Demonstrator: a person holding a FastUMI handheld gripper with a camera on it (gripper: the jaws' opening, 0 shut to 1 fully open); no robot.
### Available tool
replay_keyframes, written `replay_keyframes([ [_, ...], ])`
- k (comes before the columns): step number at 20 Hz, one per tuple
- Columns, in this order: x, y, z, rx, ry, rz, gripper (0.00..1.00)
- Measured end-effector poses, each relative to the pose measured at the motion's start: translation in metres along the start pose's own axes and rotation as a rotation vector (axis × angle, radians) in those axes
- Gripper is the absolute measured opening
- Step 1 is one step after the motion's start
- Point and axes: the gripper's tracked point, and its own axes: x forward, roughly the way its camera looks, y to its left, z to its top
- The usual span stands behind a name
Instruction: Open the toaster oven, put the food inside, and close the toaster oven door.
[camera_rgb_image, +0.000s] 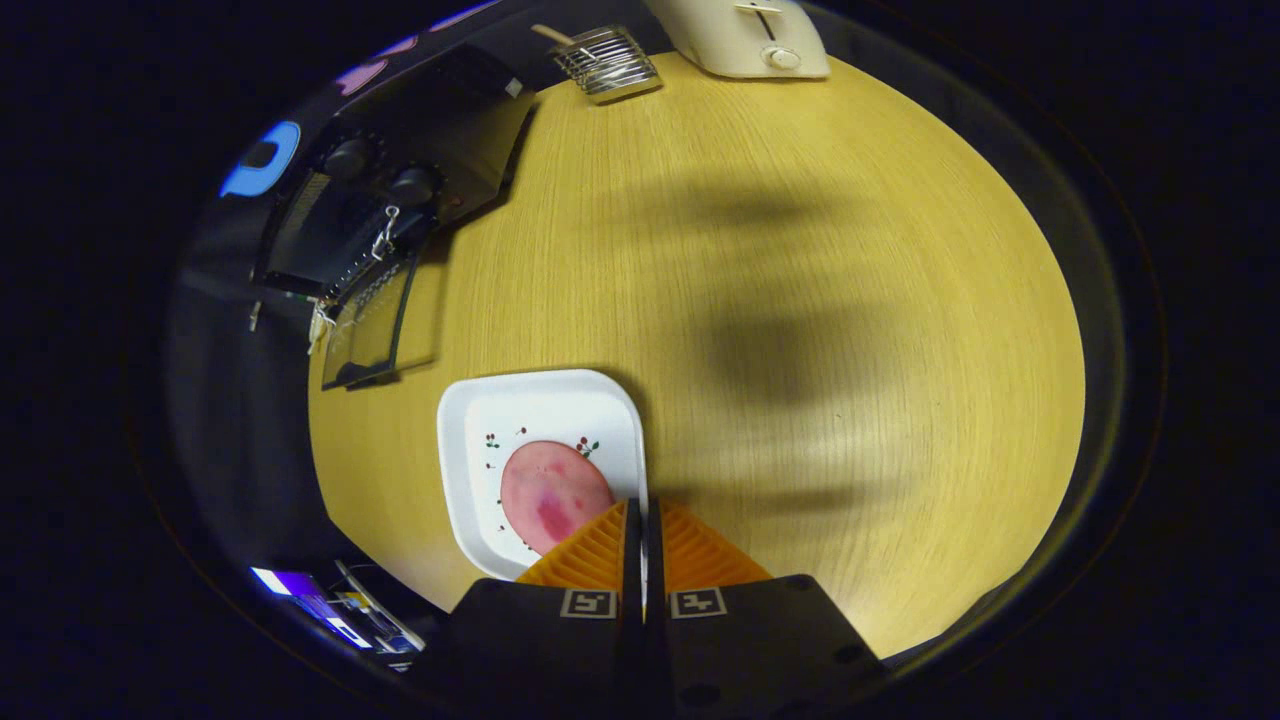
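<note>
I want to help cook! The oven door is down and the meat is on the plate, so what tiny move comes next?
Probably open the gripper a little. Its fingers look pressed together with nothing between them, right over the edge of the white plate, and the pink slice of meat lies just beside their tips. The toaster oven already has its door down, so grabbing the slice seems next.

A pink, red-blotched food slice (552, 493) lies on a white plate (470, 420) with tiny cherry motifs, on a yellow wood-grain table (800, 300).
</note>
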Motion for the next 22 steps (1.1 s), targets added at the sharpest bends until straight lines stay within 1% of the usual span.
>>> replay_keyframes([
  [1, -0.003, 0.003, -0.002, 0.044, -0.005, 0.045, 0.05],
  [3, -0.009, 0.007, -0.003, 0.109, -0.019, 0.099, 0.05],
  [7, -0.018, 0.013, -0.01, 0.187, -0.046, 0.166, 0.05],
  [10, -0.034, 0.03, -0.015, 0.255, -0.074, 0.222, 0.05],
  [16, -0.063, 0.082, -0.02, 0.385, -0.179, 0.251, 0.05],
  [19, -0.065, 0.123, -0.021, 0.489, -0.227, 0.282, 0.05],
  [22, -0.057, 0.164, -0.017, 0.588, -0.284, 0.299, 0.05],
])
